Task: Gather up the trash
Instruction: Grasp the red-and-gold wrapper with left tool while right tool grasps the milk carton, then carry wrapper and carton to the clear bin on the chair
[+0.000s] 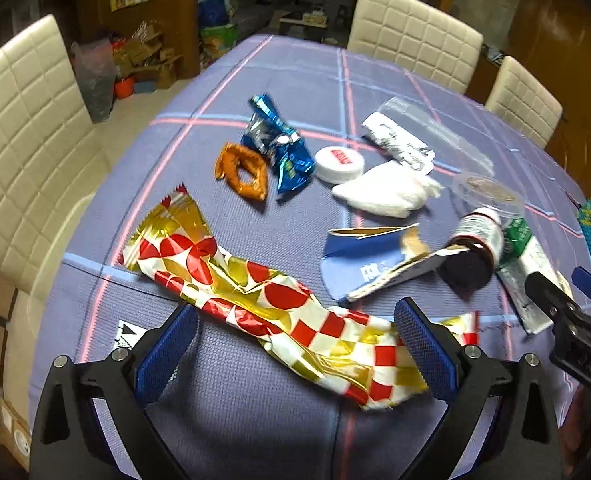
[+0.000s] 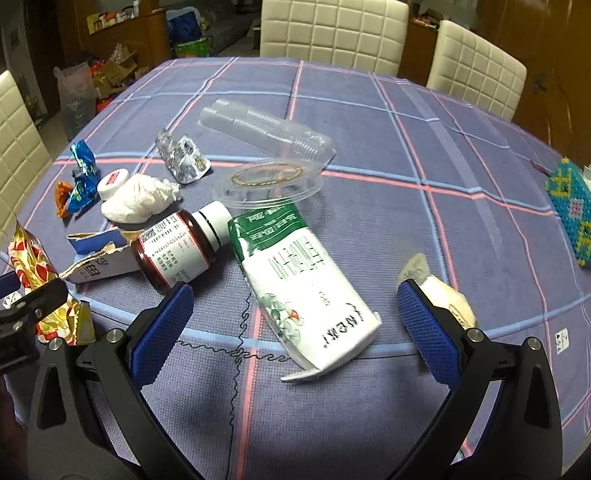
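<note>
Trash lies scattered on a purple plaid tablecloth (image 1: 295, 76). My left gripper (image 1: 295, 340) is open, its fingers either side of a red, gold and white foil wrapper (image 1: 255, 300). My right gripper (image 2: 295, 320) is open around a white and green milk carton (image 2: 295, 276) lying flat. A brown pill bottle (image 2: 179, 244) lies left of the carton, also seen in the left wrist view (image 1: 475, 248). A torn blue box (image 1: 367, 260), white tissue wad (image 1: 383, 190), white cap (image 1: 339, 164), blue wrapper (image 1: 279, 144) and orange wrapper (image 1: 241, 172) lie beyond.
A clear plastic container (image 2: 267, 136) and a foil blister pack (image 2: 181, 156) lie further back. A crumpled pale wad (image 2: 443, 292) sits by my right finger. A beaded box (image 2: 579, 216) stands at the right edge. Cream chairs (image 2: 331, 20) surround the table.
</note>
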{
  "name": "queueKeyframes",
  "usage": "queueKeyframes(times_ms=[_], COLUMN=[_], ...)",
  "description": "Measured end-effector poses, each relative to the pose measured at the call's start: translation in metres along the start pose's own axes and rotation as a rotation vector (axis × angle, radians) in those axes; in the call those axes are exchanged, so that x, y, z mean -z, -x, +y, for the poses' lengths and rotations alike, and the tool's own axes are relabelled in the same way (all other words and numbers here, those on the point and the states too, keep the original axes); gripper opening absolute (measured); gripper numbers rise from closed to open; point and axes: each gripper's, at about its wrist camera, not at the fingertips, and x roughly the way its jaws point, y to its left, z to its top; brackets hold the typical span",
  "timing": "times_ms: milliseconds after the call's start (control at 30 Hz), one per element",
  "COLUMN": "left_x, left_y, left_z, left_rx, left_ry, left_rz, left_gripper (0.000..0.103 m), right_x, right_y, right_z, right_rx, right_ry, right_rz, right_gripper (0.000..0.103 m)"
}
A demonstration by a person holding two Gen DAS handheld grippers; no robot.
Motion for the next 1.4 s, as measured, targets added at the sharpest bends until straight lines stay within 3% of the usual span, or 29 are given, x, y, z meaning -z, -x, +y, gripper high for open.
queueKeyframes(times_ms=[133,433,500,567,667,733,967,1033,1067,1100,1200,1300,1400], left_x=[0.0,0.001,-0.001,-0.003,-0.004,-0.004,-0.006,-0.006,-0.006,-0.007,-0.006,-0.004,-0.002], left_y=[-0.006,-0.01,-0.008,-0.007,-0.006,-0.005,-0.006,-0.007,-0.007,-0.007,-0.007,-0.006,-0.002], left_z=[0.005,-0.001,-0.001,-0.002,-0.002,-0.001,0.006,0.005,0.005,0.006,0.006,0.008,0.01], left_rx=[0.0,-0.036,-0.065,-0.107,-0.097,-0.089,-0.098,-0.1,-0.1,-0.099,-0.092,-0.086,-0.082], left_ry=[0.023,-0.028,-0.034,-0.047,-0.055,-0.05,-0.019,-0.019,-0.02,-0.021,-0.02,-0.01,-0.001], left_rz=[0.008,-0.001,-0.022,-0.038,-0.036,-0.038,-0.045,-0.044,-0.045,-0.044,-0.043,-0.041,-0.046], left_gripper=[0.096,0.094,0.074,0.039,0.021,0.016,0.015,0.015,0.015,0.015,0.015,0.015,0.015], right_x=[-0.003,-0.004,-0.004,-0.005,-0.006,-0.006,-0.007,-0.006,-0.006,-0.005,-0.004,-0.003,-0.002], right_y=[-0.004,-0.009,-0.008,-0.006,-0.005,-0.006,-0.015,-0.019,-0.022,-0.025,-0.025,-0.021,-0.012], right_z=[0.003,0.009,0.008,0.005,0.001,-0.001,-0.002,-0.002,-0.002,-0.002,-0.005,-0.009,-0.008], right_rx=[0.004,0.01,0.015,0.021,0.023,0.018,0.001,-0.009,-0.016,-0.014,-0.041,-0.106,-0.108], right_ry=[0.016,0.042,0.039,0.031,0.018,0.013,0.014,0.014,0.014,0.011,-0.003,-0.036,-0.043], right_rz=[0.0,-0.008,-0.013,-0.027,-0.038,-0.034,-0.008,0.003,0.017,0.031,0.026,0.02,-0.008], right_gripper=[0.1,0.1,0.1,0.1,0.1,0.1,0.099,0.088,0.074,0.067,0.057,0.054,0.053])
